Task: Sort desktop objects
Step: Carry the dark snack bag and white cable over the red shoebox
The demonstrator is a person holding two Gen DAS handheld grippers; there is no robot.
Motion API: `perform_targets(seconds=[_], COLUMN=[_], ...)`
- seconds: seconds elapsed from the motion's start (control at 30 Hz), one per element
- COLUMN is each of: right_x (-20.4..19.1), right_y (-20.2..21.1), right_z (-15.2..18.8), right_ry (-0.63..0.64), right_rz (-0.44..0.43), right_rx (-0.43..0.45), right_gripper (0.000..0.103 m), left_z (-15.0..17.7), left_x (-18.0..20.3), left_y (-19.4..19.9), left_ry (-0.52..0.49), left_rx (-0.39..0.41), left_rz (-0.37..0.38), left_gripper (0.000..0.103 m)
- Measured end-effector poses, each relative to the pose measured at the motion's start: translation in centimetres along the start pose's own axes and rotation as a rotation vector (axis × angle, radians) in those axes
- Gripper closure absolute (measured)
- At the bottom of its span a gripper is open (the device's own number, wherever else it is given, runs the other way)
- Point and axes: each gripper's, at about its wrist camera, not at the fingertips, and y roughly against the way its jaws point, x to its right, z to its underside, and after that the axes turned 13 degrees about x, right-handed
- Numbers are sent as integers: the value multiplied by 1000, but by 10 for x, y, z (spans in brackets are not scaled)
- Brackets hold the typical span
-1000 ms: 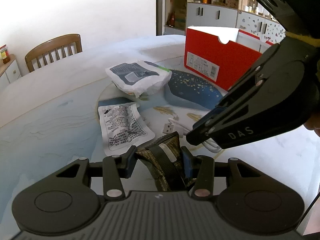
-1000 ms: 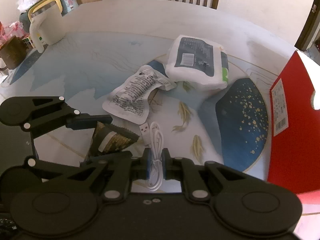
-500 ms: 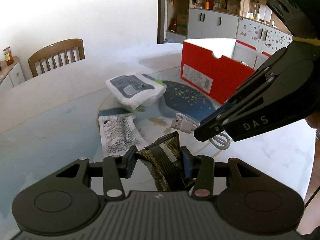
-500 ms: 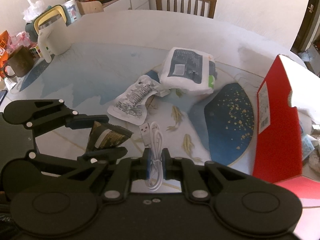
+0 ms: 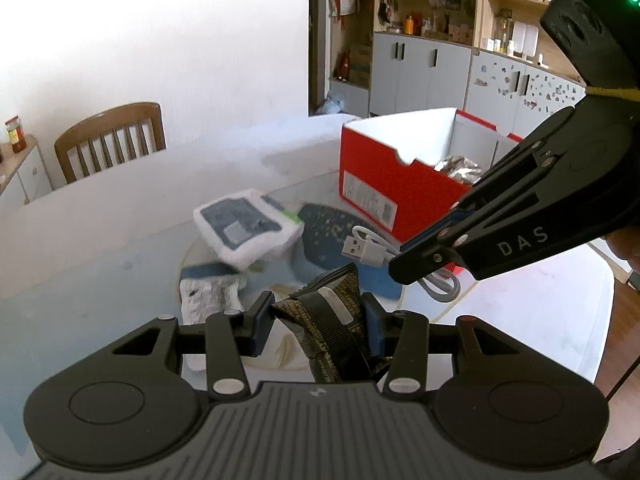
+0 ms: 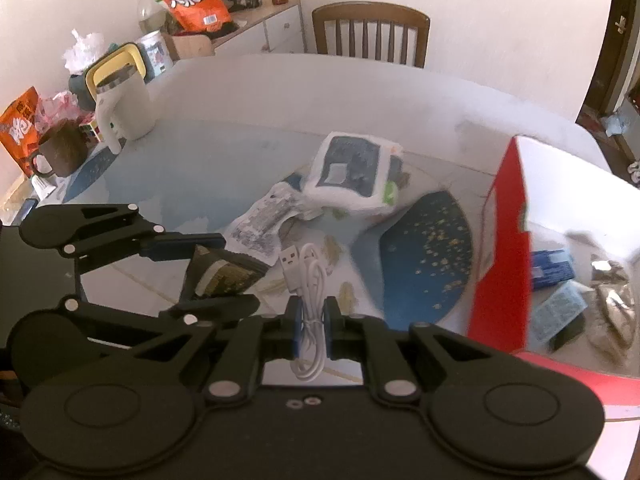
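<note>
Crinkly dark foil packet (image 5: pixel 332 320) pinched; coiled white cable (image 6: pixel 310 312) clamped

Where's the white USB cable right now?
The white USB cable is clamped in the right gripper, low centre of the right wrist view, between the dark snack packet and red box.

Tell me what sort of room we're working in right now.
Most likely a home dining room: a pale round dining table with a brown slatted wooden chair behind it, grey-doored cabinets with cluttered shelves, and a cream electric kettle with a yellow-edged lid.
</note>
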Motion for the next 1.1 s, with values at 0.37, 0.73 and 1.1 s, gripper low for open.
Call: perform_targets(seconds=[0.37,0.73,1.1], right_x=[47,108,160], right_y=[32,62,76], right_z=[-5,-6,1], right_ry=[-13,-35,-67], right_rz=[6,48,91], right_rx=[52,110,127], right_gripper=[93,93,93], left_z=[-35,-70,-95], left_x=[39,85,118], left_y=[-21,-52,-88], left_ry=[-21,-70,-80], left_rx=[40,77,79], left_rz=[1,27,47], left_gripper=[58,58,58])
